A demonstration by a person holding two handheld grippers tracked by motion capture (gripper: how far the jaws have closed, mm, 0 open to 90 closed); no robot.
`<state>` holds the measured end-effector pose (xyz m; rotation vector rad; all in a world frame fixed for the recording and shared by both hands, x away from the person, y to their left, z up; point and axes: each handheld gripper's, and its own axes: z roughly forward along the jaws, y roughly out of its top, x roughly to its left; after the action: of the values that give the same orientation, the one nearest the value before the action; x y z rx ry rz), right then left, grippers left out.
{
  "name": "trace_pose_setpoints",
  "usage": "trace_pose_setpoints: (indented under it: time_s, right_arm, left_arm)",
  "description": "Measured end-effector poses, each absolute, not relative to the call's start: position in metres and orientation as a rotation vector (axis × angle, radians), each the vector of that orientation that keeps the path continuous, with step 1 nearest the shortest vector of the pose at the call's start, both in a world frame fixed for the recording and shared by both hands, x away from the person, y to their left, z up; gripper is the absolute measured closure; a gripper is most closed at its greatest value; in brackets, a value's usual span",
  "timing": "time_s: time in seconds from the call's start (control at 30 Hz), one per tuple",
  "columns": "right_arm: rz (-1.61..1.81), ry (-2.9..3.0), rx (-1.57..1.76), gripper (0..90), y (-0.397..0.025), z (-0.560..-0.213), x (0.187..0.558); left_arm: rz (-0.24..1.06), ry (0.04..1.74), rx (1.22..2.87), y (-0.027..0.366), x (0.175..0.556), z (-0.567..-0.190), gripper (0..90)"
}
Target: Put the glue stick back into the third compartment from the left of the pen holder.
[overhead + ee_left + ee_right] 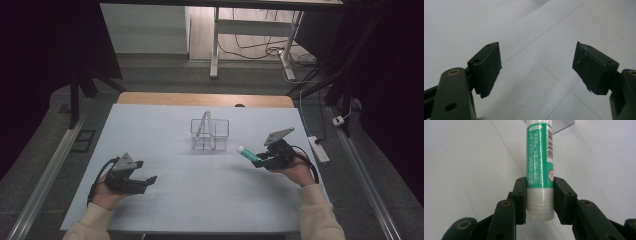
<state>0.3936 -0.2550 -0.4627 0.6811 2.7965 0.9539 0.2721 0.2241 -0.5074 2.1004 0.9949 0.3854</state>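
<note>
Nearest the camera, the person's sleeves come in over the near edge of the table (165,210), one at each near corner. The left gripper (145,181) sits low at the near left with its jaws wide apart and nothing between them, above bare white surface. The right gripper (260,161) is at the right, not far from the table's right edge, clamped on a tube (540,167), green and white with printed text; the jaws grip it close to its white end, and the rest sticks out past the fingertips, pointing left and far toward the rack (210,134). The clear rack stands mid-table, just beyond the tube's tip, apart from it. Open surface lies between the two grippers and all along the near side.
</note>
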Motion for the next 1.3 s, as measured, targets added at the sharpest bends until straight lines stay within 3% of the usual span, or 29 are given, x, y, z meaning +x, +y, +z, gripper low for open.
trace_pose_setpoints:
  time_s: [1.3]
  right_arm:
    - [0.989, 2.816, 0.474, 65.0, -0.194, -0.466, 0.378]
  left_arm:
    - [0.395, 0.918, 2.147, 0.203, 0.27, -0.499, 22.5]
